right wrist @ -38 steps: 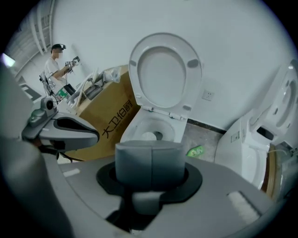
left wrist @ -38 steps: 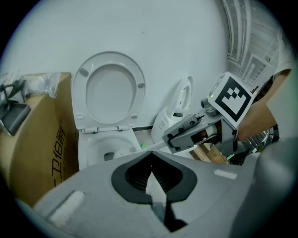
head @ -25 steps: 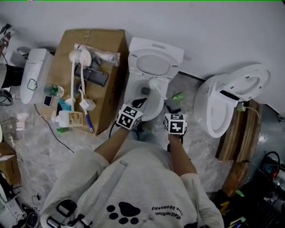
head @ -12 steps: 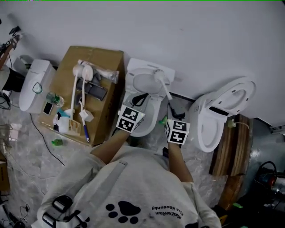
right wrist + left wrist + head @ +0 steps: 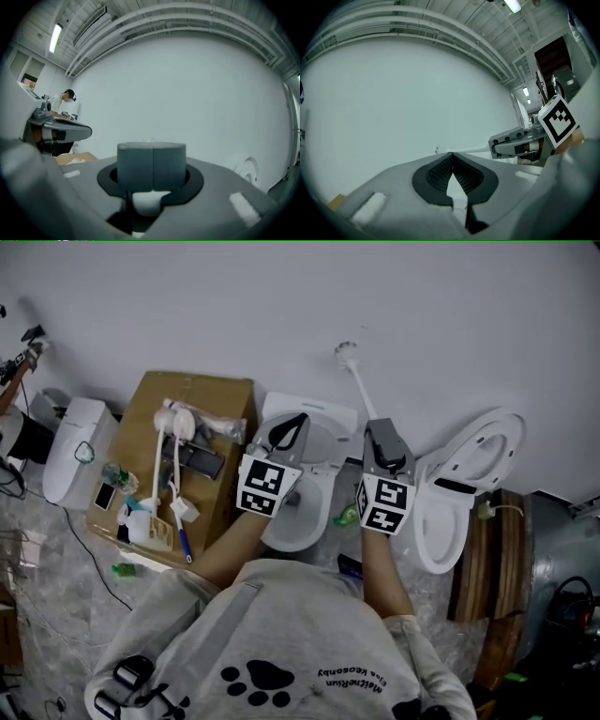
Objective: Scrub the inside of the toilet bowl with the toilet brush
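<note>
Against the white wall [image 5: 187, 306], your raised right tongs [image 5: 376, 427] clamp the toilet brush [image 5: 355, 373]; left tongs [image 5: 297, 418] closed, empty.

A plain white wall [image 5: 441, 324] fills the back, with a strip light [image 5: 55, 37] overhead. Crinkled plastic sheeting [image 5: 56, 554] covers the floor; a cardboard box [image 5: 136, 423] stands left, wooden boards [image 5: 489, 568] right.

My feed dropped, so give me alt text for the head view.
The right tool holds the brush raised above the toilet, its head up by the wall. The left tool hovers shut beside it. A second toilet sits at right.
</note>
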`<state>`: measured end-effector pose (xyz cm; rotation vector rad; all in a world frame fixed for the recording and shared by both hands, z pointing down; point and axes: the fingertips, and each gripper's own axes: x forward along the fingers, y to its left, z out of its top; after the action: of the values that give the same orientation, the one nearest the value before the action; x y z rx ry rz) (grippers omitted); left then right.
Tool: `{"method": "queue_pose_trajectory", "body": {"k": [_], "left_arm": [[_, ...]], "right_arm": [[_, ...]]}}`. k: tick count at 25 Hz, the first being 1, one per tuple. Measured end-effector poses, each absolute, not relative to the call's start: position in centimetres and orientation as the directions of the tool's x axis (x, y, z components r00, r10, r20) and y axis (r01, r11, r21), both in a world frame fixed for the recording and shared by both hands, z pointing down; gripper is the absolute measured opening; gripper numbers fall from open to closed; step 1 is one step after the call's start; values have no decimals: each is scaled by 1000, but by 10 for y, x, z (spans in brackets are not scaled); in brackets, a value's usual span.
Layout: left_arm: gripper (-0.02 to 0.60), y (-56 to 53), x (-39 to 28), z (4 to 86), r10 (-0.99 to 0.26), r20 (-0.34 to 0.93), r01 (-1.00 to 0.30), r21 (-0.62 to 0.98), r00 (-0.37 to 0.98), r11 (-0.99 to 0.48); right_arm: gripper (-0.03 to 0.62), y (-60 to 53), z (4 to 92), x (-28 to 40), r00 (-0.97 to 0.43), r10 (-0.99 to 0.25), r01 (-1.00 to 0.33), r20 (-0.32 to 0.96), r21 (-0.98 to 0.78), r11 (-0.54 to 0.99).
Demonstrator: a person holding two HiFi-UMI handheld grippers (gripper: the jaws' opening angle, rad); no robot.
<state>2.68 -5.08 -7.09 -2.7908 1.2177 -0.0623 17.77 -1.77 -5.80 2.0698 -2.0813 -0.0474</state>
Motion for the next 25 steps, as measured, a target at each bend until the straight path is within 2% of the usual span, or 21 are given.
{"method": "queue_pose_trajectory", "body": {"k": [6,25], "left_arm": [[3,-44,22,-96,-751,-37,-749,-127,659,-651],[3,-20,24,-74,-761,-14,-757,-127,648,-642]], "right_arm": [[150,-14,-88,168,-10,-999,-973,44,231,20],[150,13,-66,156,-59,-997,-979,56,194,69]]}}
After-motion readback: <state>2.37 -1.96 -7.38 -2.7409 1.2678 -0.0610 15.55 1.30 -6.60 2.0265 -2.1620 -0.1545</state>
